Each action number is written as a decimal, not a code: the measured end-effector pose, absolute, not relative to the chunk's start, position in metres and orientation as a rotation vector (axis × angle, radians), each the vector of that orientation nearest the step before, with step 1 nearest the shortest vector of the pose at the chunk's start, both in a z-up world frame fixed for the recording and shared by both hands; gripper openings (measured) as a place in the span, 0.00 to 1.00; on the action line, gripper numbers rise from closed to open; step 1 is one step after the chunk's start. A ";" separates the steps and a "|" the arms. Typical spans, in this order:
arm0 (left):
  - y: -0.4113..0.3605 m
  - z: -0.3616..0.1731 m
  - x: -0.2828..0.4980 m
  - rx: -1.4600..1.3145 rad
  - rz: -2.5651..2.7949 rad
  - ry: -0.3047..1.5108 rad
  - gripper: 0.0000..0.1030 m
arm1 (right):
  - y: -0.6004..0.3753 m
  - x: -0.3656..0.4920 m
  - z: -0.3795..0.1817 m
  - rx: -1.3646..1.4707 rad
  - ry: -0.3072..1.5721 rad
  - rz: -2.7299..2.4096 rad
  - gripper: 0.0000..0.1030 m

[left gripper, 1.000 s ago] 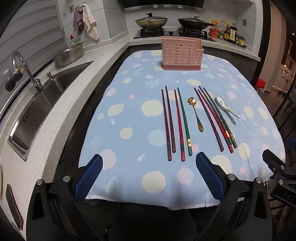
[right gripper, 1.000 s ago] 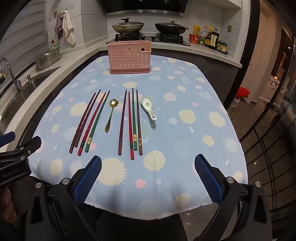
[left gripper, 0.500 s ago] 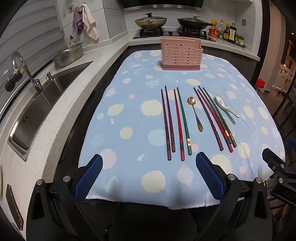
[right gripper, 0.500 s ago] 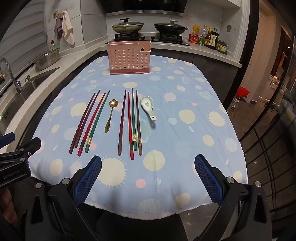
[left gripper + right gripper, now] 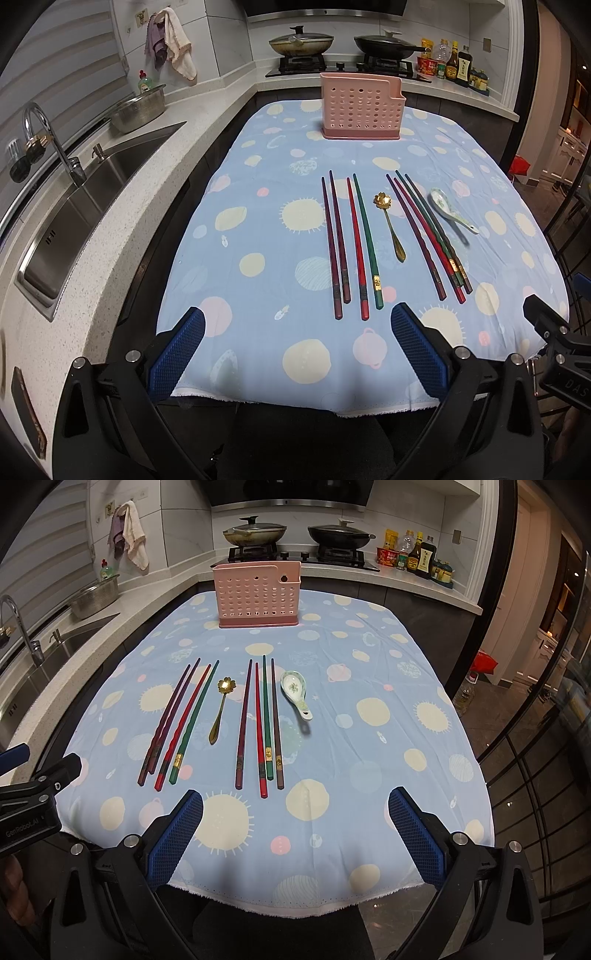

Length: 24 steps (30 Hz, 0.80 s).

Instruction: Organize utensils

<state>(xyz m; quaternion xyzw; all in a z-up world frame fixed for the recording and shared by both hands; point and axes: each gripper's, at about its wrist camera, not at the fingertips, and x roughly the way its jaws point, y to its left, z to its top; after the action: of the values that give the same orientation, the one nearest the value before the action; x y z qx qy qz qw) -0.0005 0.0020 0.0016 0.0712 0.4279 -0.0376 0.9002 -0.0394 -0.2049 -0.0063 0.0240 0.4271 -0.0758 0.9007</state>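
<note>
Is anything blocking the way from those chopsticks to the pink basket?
Nothing visible: only bare spotted tablecloth lies between the chopsticks and the pink perforated plastic basket. Both open tongs hang short of the table's near edge.

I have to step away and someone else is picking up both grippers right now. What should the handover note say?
Left gripper: open, empty, at the near table edge.
Right gripper: open, empty, also at the near edge.
On the cloth, side by side: four chopsticks, gold spoon, four more chopsticks, ceramic spoon.
Pink holder stands upright at the far end; no utensil shows above its rim.
Done: nothing yet.
Left: move all chopsticks and both spoons into the holder.
</note>
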 end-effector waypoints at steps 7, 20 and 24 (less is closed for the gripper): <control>0.003 0.000 0.002 0.149 -0.079 0.888 0.93 | -0.205 -0.040 -0.006 0.050 0.883 -0.156 0.94; 0.001 -0.002 0.000 0.148 -0.079 0.891 0.93 | -0.203 -0.038 -0.005 0.046 0.884 -0.156 0.94; 0.002 -0.002 0.000 0.148 -0.080 0.894 0.93 | -0.201 -0.038 -0.004 0.045 0.885 -0.156 0.94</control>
<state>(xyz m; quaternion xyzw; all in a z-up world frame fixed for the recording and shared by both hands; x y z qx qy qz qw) 0.0003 0.0019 -0.0019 0.0716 0.4316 -0.0388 0.8984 -0.0376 -0.2012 -0.0045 0.0215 0.4277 -0.0755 0.9005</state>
